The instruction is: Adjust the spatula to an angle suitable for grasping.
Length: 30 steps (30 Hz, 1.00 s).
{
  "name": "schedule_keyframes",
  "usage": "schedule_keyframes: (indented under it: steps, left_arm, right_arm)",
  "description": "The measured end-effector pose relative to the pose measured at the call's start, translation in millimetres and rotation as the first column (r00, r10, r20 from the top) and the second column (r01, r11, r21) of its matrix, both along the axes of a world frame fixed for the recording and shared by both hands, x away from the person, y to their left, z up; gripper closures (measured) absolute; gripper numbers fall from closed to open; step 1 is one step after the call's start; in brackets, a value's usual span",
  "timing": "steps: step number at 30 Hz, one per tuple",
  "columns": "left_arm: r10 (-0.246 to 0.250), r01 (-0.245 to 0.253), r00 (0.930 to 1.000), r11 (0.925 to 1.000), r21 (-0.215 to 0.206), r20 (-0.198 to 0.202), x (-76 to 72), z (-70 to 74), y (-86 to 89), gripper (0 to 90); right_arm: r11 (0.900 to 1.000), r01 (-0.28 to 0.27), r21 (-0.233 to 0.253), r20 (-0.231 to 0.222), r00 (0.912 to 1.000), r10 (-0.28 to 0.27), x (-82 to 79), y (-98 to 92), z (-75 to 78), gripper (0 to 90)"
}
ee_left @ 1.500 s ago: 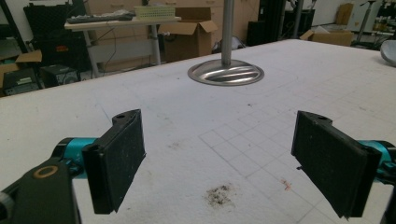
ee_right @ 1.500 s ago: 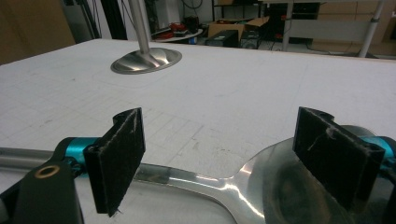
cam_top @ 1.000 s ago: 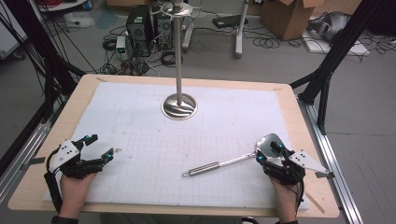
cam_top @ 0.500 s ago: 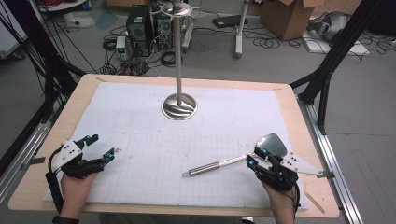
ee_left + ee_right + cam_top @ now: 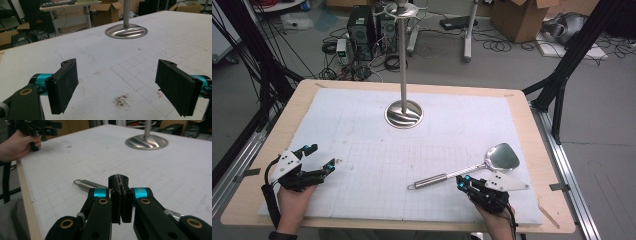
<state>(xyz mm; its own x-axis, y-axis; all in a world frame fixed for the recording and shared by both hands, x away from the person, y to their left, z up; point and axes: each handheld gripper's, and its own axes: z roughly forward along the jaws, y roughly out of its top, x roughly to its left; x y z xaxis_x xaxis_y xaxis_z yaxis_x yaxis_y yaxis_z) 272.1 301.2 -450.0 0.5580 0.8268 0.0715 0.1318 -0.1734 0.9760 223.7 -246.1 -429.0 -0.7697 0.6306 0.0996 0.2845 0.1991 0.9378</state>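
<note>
Lying flat on the bench (image 5: 362, 107), spatula (image 5: 464, 170) is waiting just ahead of right tool (image 5: 469, 183), jaws pressed together, gripping nothing. Left tool (image 5: 319, 159) is idling wide open, well apart, empty, probably awaiting its turn.

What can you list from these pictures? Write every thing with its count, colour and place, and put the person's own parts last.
Spatula: one, silver metal, lying on the mat at the near right, blade to the right.
Stand: one, silver, round base with an upright pole, far middle of the mat.
Mat: one, white with a grid, covering the table.
Table: one, light wood.
Cardboard box: one, brown, on the floor beyond.
Left gripper: one, black, near left, jaws apart.
Right gripper: one, black, near right, jaws together beside the spatula's handle.
</note>
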Motion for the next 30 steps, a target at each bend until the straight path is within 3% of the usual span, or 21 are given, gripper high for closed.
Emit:
schedule_keyframes:
  steps: [5, 7, 13, 15, 24, 30]
  left_arm:
    - [-0.012, 0.012, 0.9999, 0.9999, 0.009, -0.002, 0.3, 0.1, -0.4, 22.0]
    - [-0.011, 0.011, 0.9999, 0.9996, 0.025, -0.005, 0.4, 0.1, -2.7, 22.2]
    - [-0.006, 0.006, 1.0, 0.9992, 0.04, -0.006, 0.6, 0.3, -3.8, 21.4]
    - [-0.006, 0.006, 1.0, 0.9991, 0.043, -0.006, 0.6, 0.3, -3.8, 21.2]
    - [-0.002, 0.002, 1.0, 0.9996, 0.03, -0.001, 0.1, 0.2, -3.0, 19.2]
    - [0.003, -0.003, 1.0, 0.9999, 0.016, -0.005, 0.8, 0.3, -1.1, 17.8]
  right_arm:
    - [0.998, -0.042, -0.045, -0.007, 0.9991, 0.042, -0.2, 13.4, -2.5, 89.9]
    - [0.994, -0.057, -0.093, -0.001, 0.9984, 0.057, 0.7, 22.7, -4.9, 90.0]
    - [0.986, -0.079, -0.148, -0.045, 0.9963, 0.073, 5.2, 39.4, -9.8, 90.0]
    - [0.983, -0.091, -0.159, -0.086, 0.9932, 0.079, 7.1, 45.4, -11.1, 90.0]
    - [0.95, -0.121, -0.286, -0.146, 0.9859, 0.082, 17.2, 68.4, -18.1, 90.0]
    - [0.929, -0.122, -0.348, -0.153, 0.9856, 0.073, 21.6, 78.8, -19.8, 90.0]
